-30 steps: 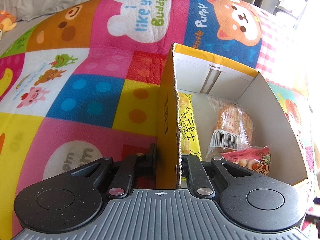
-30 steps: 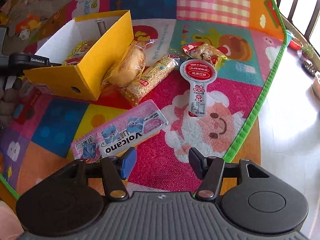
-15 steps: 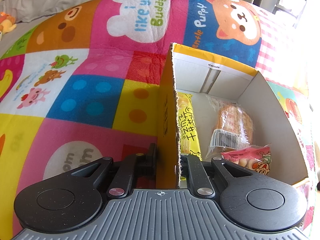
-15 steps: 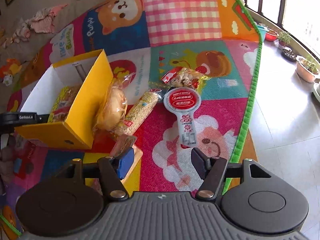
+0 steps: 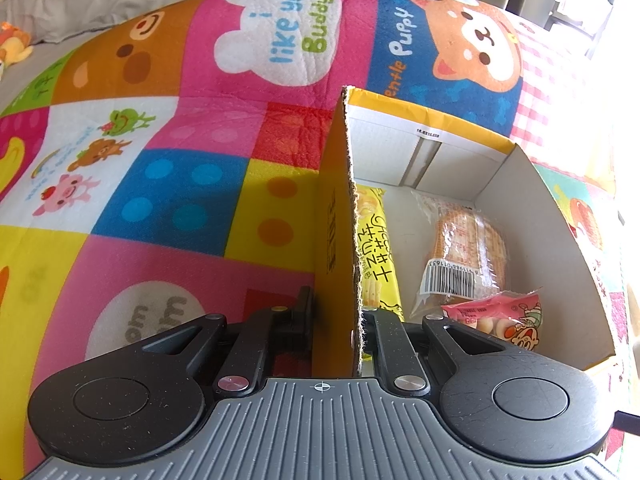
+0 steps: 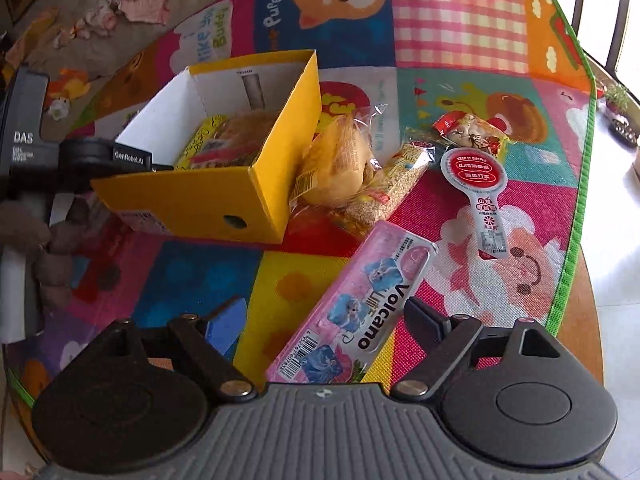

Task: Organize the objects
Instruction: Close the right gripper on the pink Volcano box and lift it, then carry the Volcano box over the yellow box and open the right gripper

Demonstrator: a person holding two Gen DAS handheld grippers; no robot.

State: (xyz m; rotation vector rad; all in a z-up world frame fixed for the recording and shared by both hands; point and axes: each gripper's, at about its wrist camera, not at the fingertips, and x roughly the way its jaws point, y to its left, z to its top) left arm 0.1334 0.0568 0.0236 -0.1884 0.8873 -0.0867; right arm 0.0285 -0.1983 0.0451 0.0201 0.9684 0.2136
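your right gripper [image 6: 326, 320] has swung back over the pink packet [image 6: 352, 308], jaws just opened wide astride it, gripping nothing. your left gripper [image 5: 338, 320] stays clamped on the yellow box [image 6: 256, 184] wall. close crooked and that slick packet could slip out.

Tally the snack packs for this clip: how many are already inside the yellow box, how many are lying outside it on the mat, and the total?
Inside the yellow box: 3 (yellow pack, clear pack of biscuits, pink pack)
On the mat: 5 (bread bun pack, grain bar, red snack bag, spoon-shaped pack, pink Volcano pack)
Total: 8
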